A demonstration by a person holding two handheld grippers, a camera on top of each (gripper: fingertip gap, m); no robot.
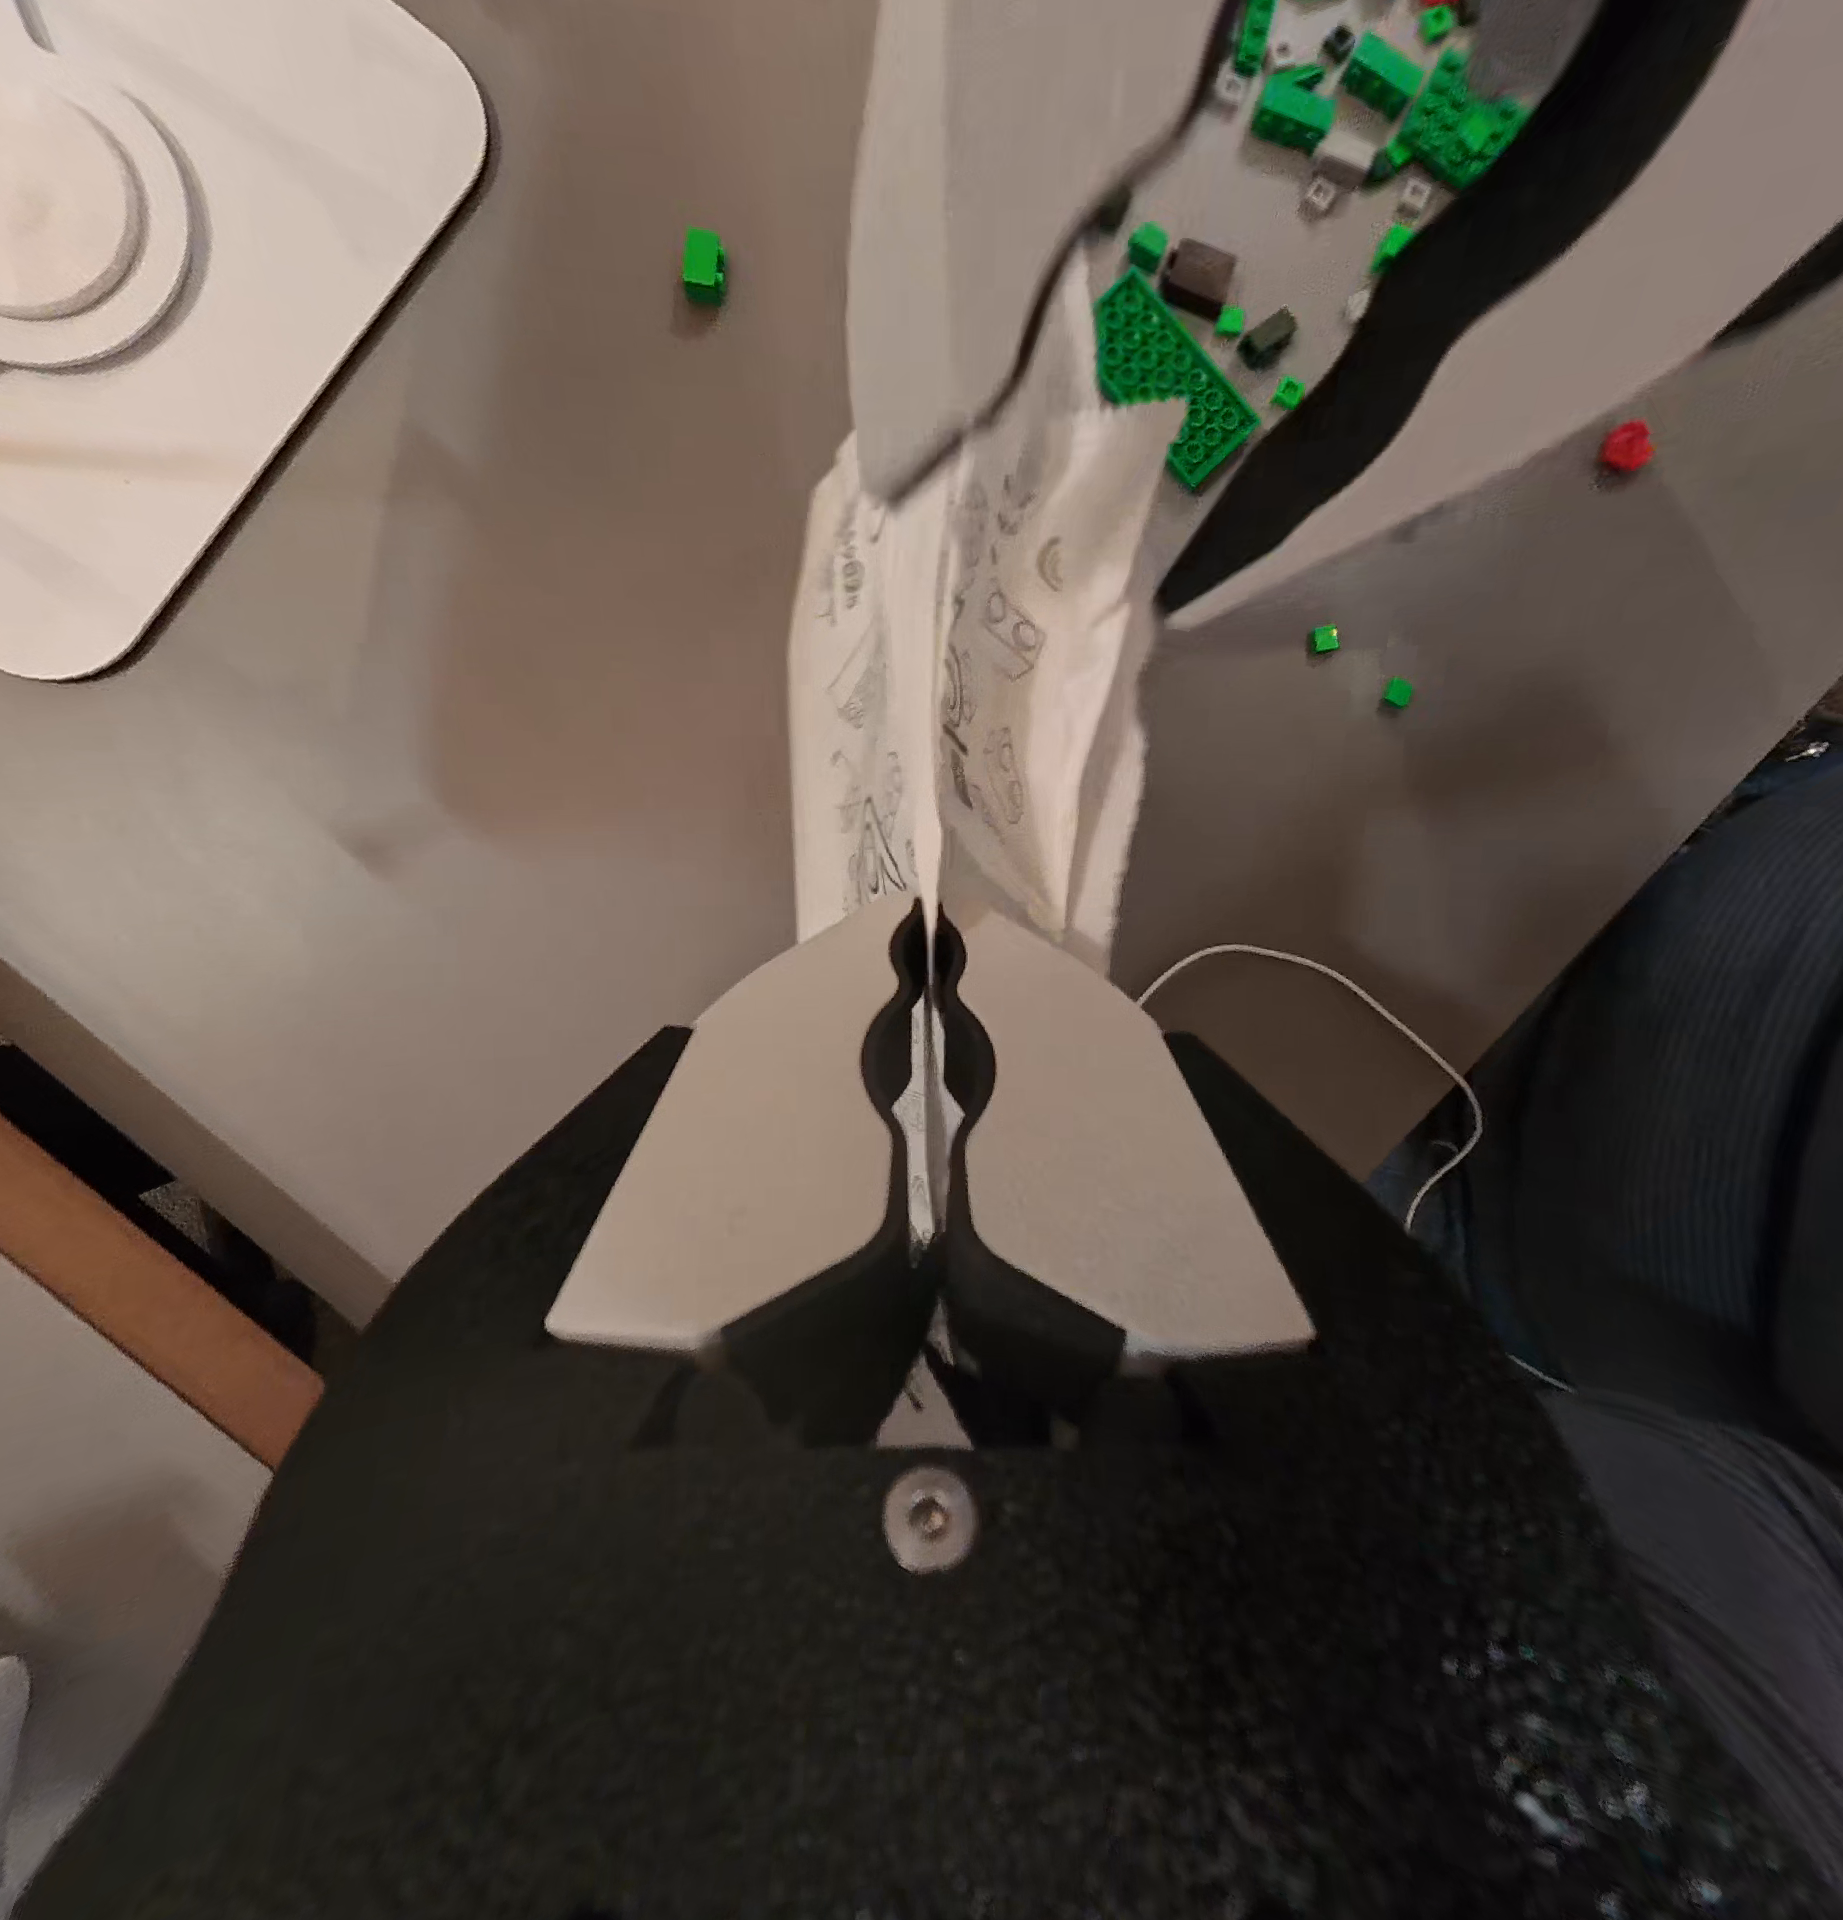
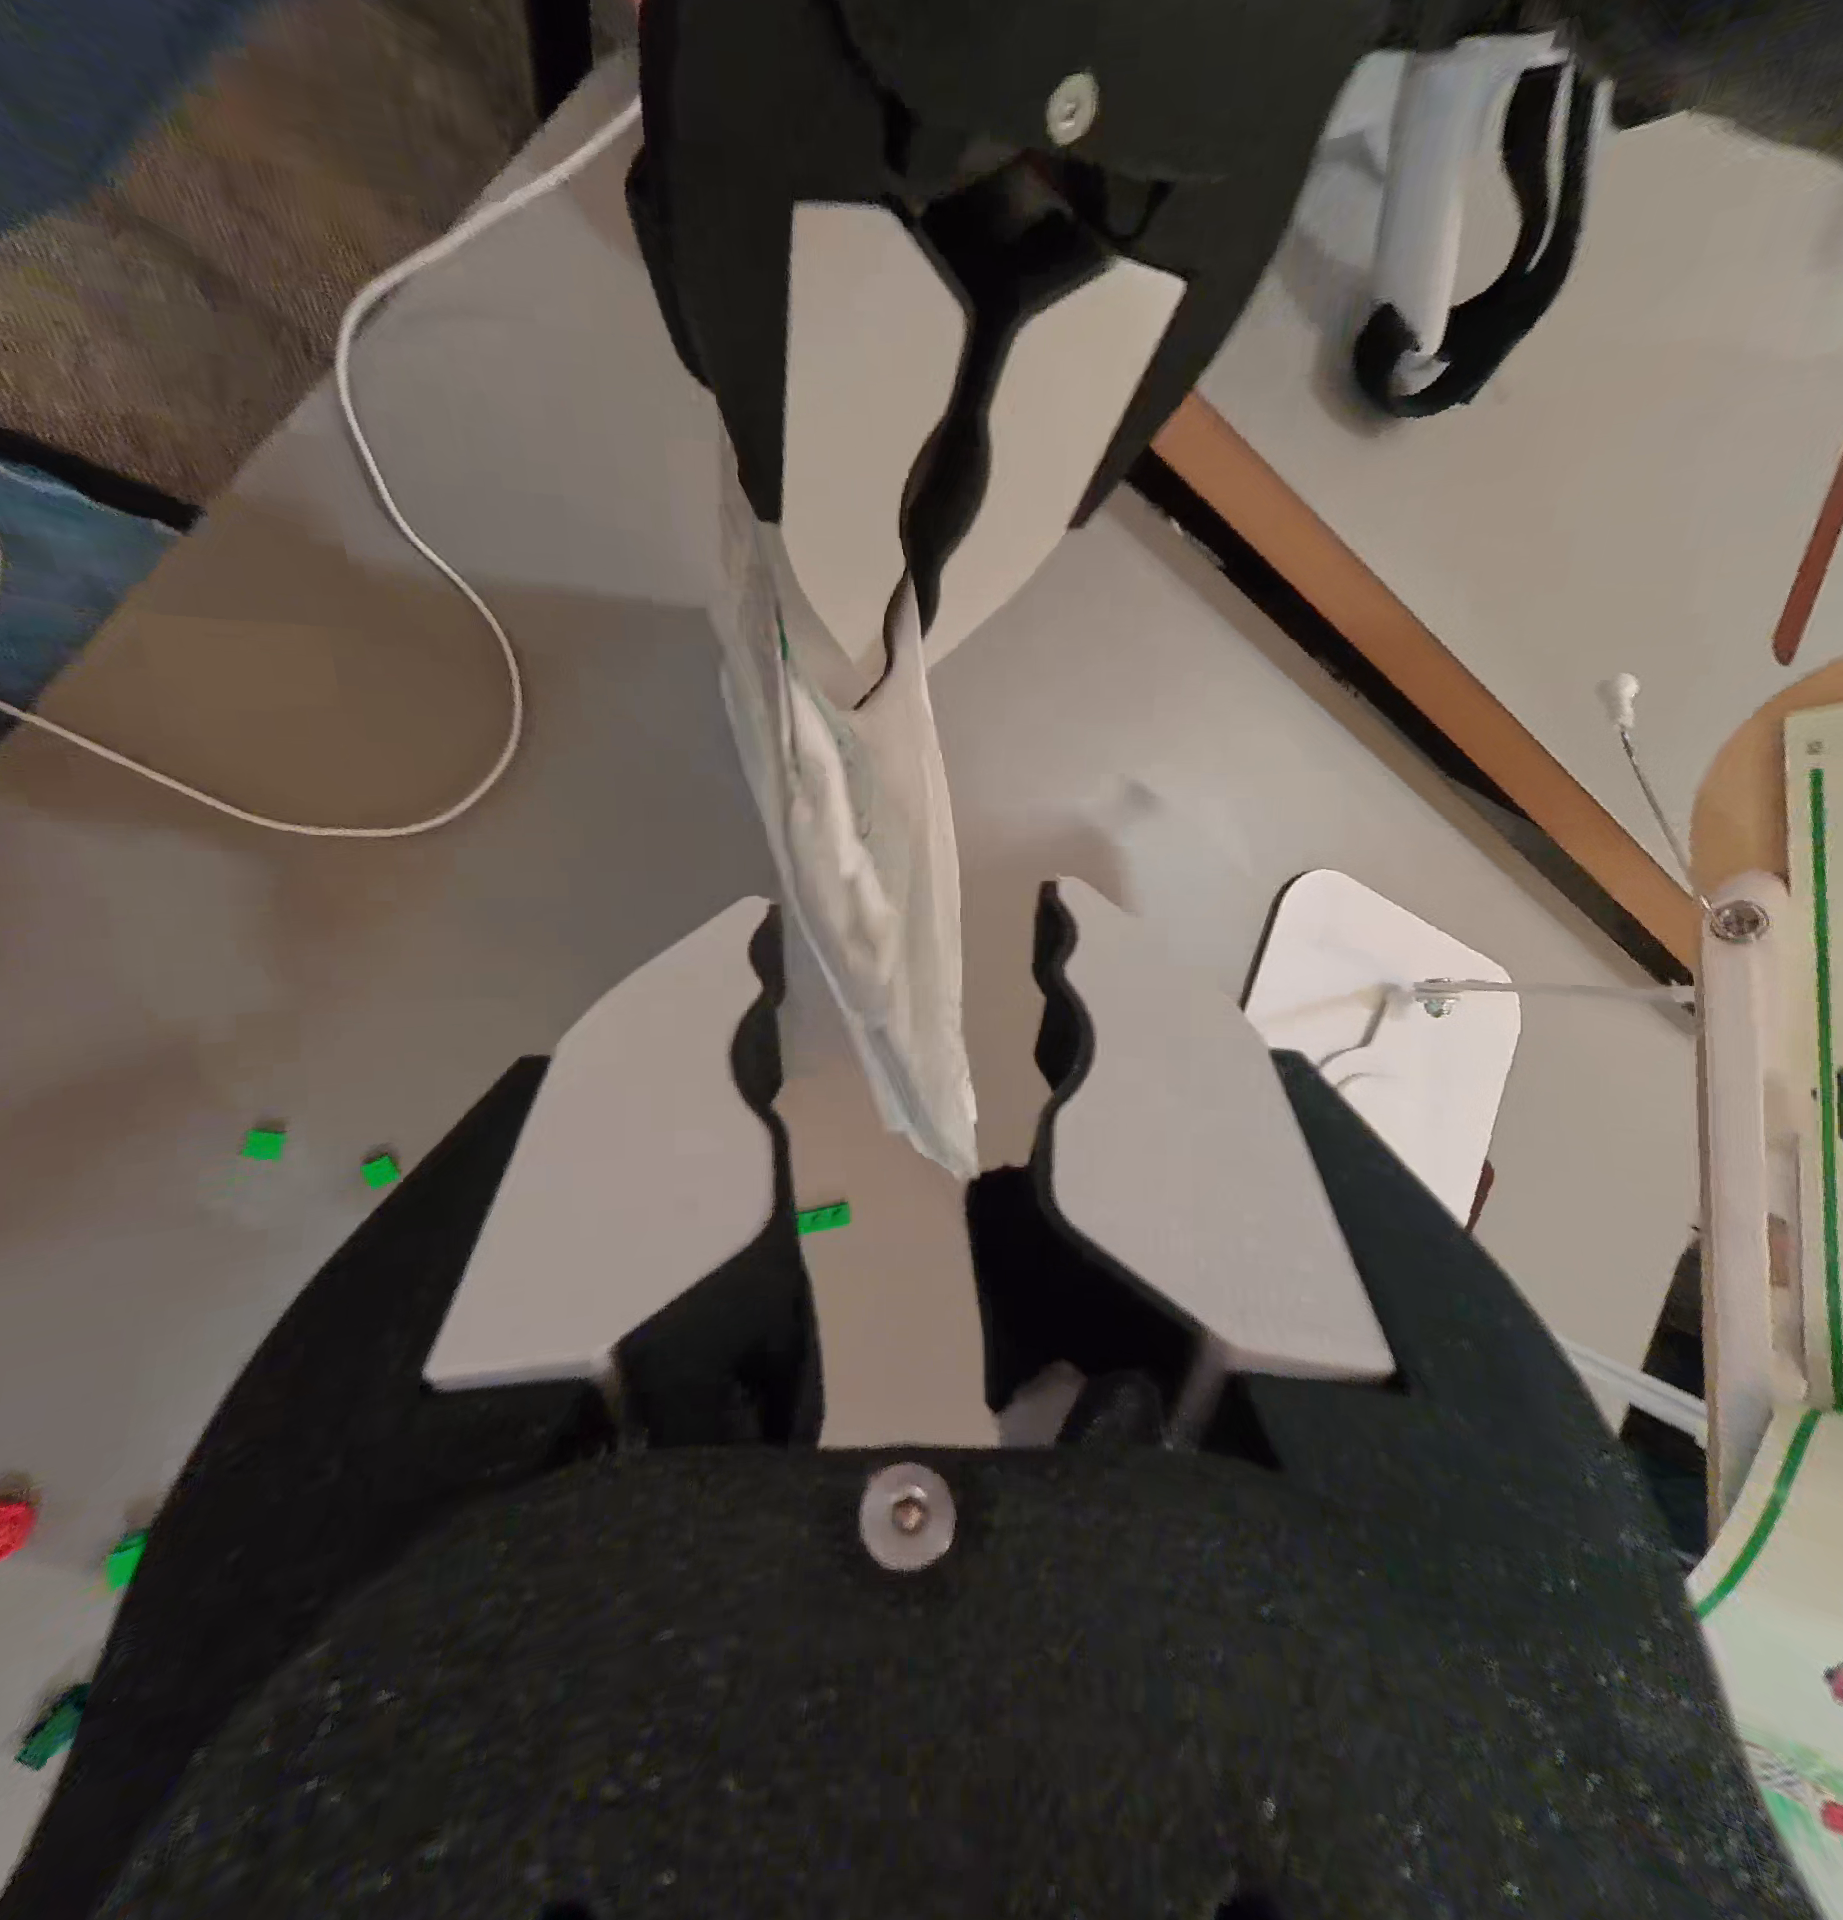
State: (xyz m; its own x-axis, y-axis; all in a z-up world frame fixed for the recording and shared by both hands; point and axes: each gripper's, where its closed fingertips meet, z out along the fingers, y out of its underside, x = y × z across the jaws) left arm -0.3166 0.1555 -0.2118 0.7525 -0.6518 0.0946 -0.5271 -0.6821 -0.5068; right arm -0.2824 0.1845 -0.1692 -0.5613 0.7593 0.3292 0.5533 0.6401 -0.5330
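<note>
My left gripper (image 1: 929,925) is shut on the edge of a white paper bag (image 1: 1010,665) printed with brick drawings and holds it above the grey table. In the right wrist view the bag (image 2: 875,883) hangs from the left gripper (image 2: 912,623), and its lower corner lies between the fingers of my right gripper (image 2: 906,904). The right gripper is open and holds nothing. The bag's tip is close to its right-hand finger (image 2: 1156,1122). In the left wrist view the right gripper (image 1: 1036,551) straddles the far end of the bag.
Loose green bricks and a green plate (image 1: 1166,353) lie on the table beyond the bag. A single green brick (image 1: 705,267) and a red piece (image 1: 1626,447) lie apart. A white board (image 1: 273,312), a white cable (image 2: 460,582) and an instruction booklet (image 2: 1831,1039) are nearby. Some 7 cm of space lies between my two pairs of fingers.
</note>
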